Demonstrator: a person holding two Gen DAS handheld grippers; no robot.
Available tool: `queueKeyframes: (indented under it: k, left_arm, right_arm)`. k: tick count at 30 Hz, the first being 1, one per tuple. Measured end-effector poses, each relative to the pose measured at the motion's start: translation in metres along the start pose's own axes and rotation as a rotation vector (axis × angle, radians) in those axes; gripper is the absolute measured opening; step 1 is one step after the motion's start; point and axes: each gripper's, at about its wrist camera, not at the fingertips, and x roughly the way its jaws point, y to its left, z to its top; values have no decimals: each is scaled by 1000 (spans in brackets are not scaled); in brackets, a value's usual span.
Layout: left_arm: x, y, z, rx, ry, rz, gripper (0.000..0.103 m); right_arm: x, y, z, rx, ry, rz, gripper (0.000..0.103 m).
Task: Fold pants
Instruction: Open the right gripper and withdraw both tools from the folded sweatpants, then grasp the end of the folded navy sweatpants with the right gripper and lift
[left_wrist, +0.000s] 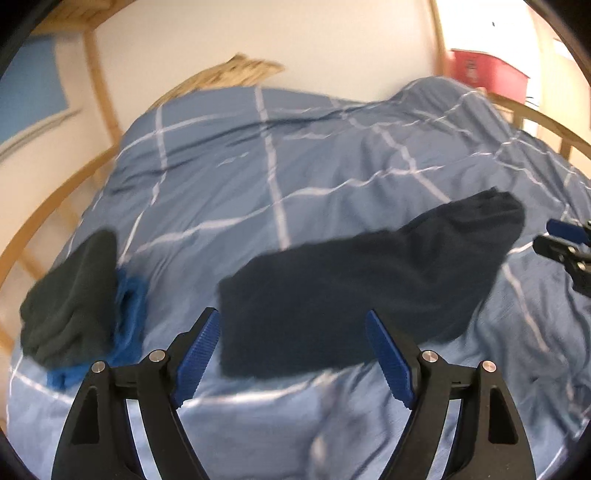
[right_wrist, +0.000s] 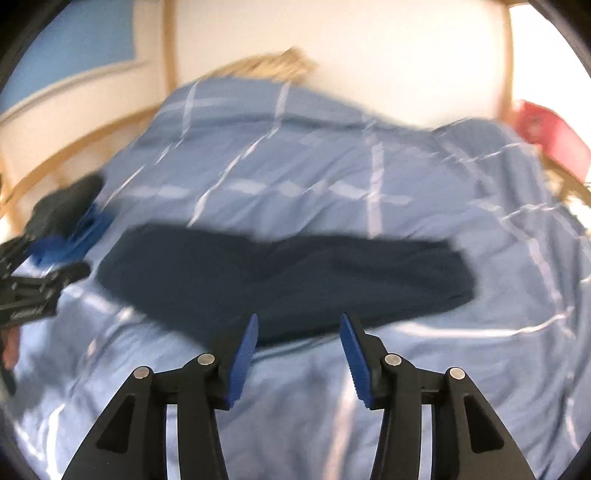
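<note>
Leftmost, a dark folded pile (left_wrist: 70, 299) sits on a blue garment (left_wrist: 127, 314) at the bed edge. Centrally, the navy pants (left_wrist: 354, 291) lie folded lengthwise across the checked blue duvet (left_wrist: 295, 173). Left claw (left_wrist: 293, 360) open, holding nothing, above their near edge. Right claw (right_wrist: 297, 360) likewise open and unloaded.

a home bedroom, bed with blue checked duvet (left_wrist: 295, 177), wooden bed frame (left_wrist: 44, 218), folded clothes (left_wrist: 74, 295)
</note>
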Motion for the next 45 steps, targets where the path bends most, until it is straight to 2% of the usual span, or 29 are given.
queueKeyframes:
  k: [3,7,12,15,20,23,28,34,35,37,39,42,45]
  left_arm:
    - [3,-30,20,33,-29,-33,81]
    - [24,-71,41,59,-23,-90,81]
    - [54,-114,54,91,1,-114,81]
    - [67,-126,56,90,19,-111,81]
    - [78,-133,59,61,20,-97,81]
    - [83,-138,60,46,19,-84,81]
    - [90,-146,60,49,20,-68,81]
    - [99,-152,54,40,49,-79,81]
    - [101,-153,54,36,56,-79,81]
    - [104,-154,53,32,63,-76,81]
    - [107,-154,53,24,70,-79,81]
    - [111,-151,52,-4,86,-99,81]
    - [121,-147,49,-31,126,-113,81]
  right_arm:
    - [-5,-32,6,55,-60,-46,55]
    - [1,-82,5,134,-127,-94,55]
    - [27,-143,-3,325,-100,-46,55]
    - [48,-168,-9,436,-76,10,55]
    - [74,-188,-16,575,-58,65,55]
    - [90,-197,-20,665,-36,105,63]
    - [112,-210,-33,804,3,135,63]
    - [127,-214,-31,851,-12,226,63]
    - [130,-214,-31,856,-5,226,61]
    - [133,-215,-31,851,-8,234,48]
    - [136,-214,-32,835,2,248,28]
    - [125,-211,-30,800,-30,232,22]
    - [111,-207,-23,728,-77,122,22]
